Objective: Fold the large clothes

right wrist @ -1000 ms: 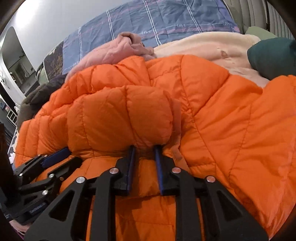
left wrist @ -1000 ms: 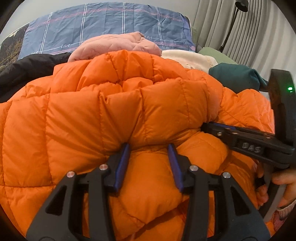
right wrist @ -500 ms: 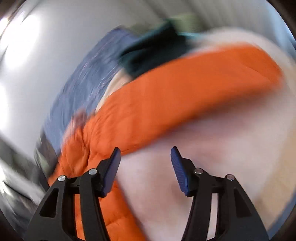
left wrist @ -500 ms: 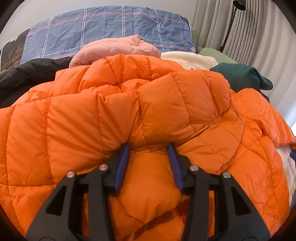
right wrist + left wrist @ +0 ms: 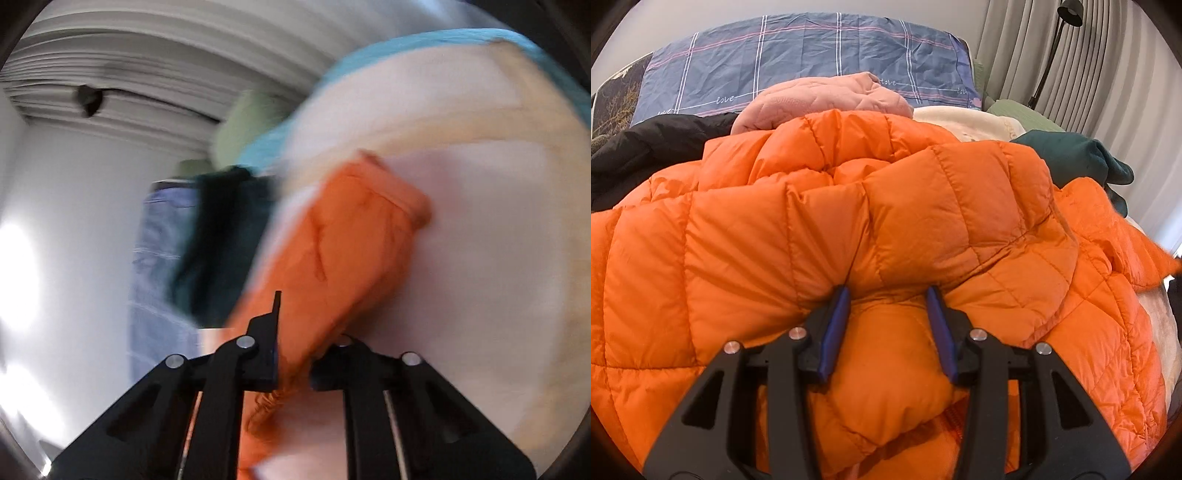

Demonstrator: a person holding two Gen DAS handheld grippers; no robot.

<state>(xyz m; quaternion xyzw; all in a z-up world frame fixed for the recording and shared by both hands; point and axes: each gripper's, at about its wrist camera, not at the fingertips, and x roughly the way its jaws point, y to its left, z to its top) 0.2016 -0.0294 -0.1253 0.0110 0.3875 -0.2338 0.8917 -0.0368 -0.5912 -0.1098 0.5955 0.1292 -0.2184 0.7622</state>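
left gripper (image 5: 888, 325): jaws partway apart, blue pads pressed against a thick bulge of the orange puffer jacket (image 5: 827, 236), 1 pad on each side of the fold; gripping it. black fingers (image 5: 827, 332) sunk into the quilted fabric at the tips.

right gripper (image 5: 295, 354): jaws nearly together, pinched on a narrow strip of orange fabric running up between them. right-wrist view motion-blurred, so exact contact at the pads hard to read; fabric plainly passing through the gap, bunched and gathered below the jaws. strip widening above the gripper into a sleeve-like length (image 5: 351, 240) ending in a rounded cuff, lying across a pale cream blanket (image 5: 480, 277).

jacket: bright orange, quilted in square panels, glossy, puffed. heaped in the middle of the bed, filling most of the left-wrist view; upper layer folded over the lower, rolled ridge along the top, right side spread flatter toward the bed edge.

behind the jacket: pink quilted garment (image 5: 820, 99), black garment (image 5: 646, 155) at left, dark green garment (image 5: 1078, 158) at right, cream blanket between pink and green. blue checked pillow (image 5: 798, 62) against the wall. grey curtains (image 5: 1108, 74) and a black floor lamp (image 5: 1063, 33) at far right.
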